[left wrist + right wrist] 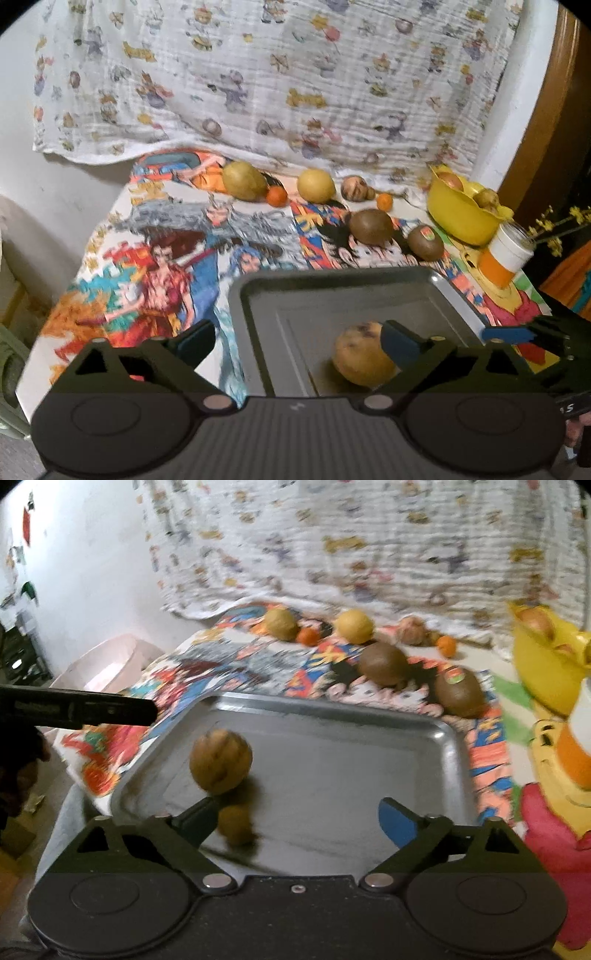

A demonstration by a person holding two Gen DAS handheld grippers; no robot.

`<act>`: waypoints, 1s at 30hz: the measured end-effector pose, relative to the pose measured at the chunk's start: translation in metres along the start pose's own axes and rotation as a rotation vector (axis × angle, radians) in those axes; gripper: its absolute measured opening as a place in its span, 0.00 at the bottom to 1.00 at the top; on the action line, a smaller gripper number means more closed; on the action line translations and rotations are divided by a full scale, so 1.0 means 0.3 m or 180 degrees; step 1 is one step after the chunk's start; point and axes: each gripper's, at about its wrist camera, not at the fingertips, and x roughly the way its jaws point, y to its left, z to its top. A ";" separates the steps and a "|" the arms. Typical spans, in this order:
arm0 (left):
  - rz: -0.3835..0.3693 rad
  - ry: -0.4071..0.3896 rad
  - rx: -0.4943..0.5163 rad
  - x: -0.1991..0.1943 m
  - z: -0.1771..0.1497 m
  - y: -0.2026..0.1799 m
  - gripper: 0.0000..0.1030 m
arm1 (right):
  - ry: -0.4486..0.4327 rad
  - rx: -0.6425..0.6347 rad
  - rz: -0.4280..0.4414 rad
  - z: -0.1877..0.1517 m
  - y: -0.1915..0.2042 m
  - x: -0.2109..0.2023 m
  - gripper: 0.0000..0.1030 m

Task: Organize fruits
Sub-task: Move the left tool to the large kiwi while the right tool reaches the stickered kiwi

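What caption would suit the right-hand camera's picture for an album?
Open right gripper above a metal tray holding two brownish fruits, more fruit lined up beyond.

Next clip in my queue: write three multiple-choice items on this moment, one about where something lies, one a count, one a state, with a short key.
1. Where does the round yellow-brown fruit lie?
A. in the yellow bowl
B. in the metal tray
C. on the bare cloth

2. How many small orange fruits sit on the cloth?
A. two
B. four
C. none

3. How do the right gripper's jaws stand?
A. clamped on a kiwi
B. shut and empty
C. open, holding nothing

Key:
1 B, the fruit rests inside the metal tray, not in the yellow bowl.
2 A, one orange fruit sits beside the green-yellow fruit, another further right.
3 C, the right gripper shows its fingers spread wide with only tray floor between them.
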 end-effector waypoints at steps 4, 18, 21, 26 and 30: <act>0.0050 -0.0042 0.0029 0.022 0.053 -0.007 0.99 | -0.0108 0.0044 -0.0165 0.032 -0.061 -0.014 0.98; -0.0056 -0.0006 0.0385 0.231 0.274 -0.127 0.99 | -0.0472 -0.0059 -0.0672 0.191 -0.260 0.035 0.99; -0.0079 0.0045 0.0454 0.302 0.309 -0.154 0.99 | -0.0482 -0.0034 -0.0743 0.225 -0.298 0.075 0.99; -0.0157 0.0130 0.0566 0.402 0.339 -0.196 0.99 | -0.0428 -0.0003 -0.0849 0.261 -0.346 0.132 0.99; -0.0231 0.0209 0.0632 0.476 0.350 -0.222 0.99 | -0.0369 -0.0002 -0.0917 0.274 -0.372 0.174 0.99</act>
